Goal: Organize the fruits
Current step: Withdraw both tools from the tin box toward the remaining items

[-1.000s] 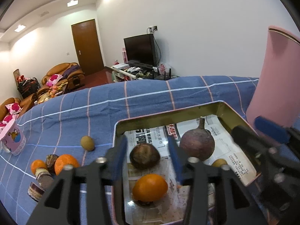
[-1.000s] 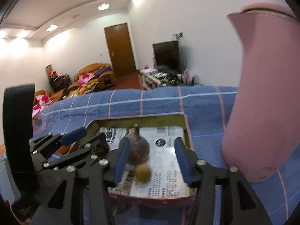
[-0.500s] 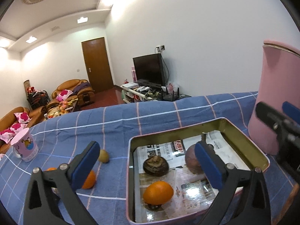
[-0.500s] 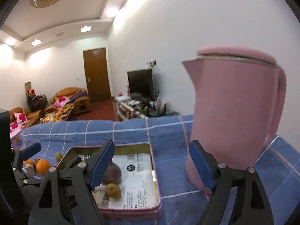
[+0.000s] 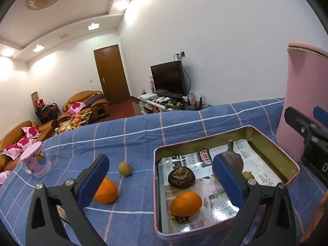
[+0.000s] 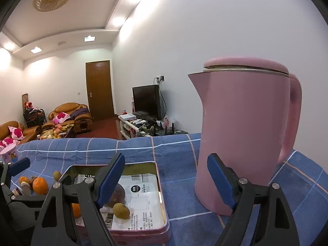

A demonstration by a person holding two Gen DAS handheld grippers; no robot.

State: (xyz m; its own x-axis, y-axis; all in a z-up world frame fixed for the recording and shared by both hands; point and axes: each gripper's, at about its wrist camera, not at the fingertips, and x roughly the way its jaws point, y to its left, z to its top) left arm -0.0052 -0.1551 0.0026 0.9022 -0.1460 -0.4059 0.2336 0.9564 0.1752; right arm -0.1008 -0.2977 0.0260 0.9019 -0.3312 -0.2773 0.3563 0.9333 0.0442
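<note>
Both grippers, left [image 5: 160,174] and right [image 6: 166,178], spread wide, holding nothing. Four fruits lying in tin [image 5: 272,143]; orange [image 5: 105,191] and small fruit [image 5: 124,168] loose on cloth beside it. Likely between picks; next: drop left over orange, close.

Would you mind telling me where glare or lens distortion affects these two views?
Left wrist view: ceiling lights glare off the glossy paper lining the tin, and the far edge of the blue cloth bows. Right wrist view: the pink kettle bulges, and dark corners vignette the frame.
</note>
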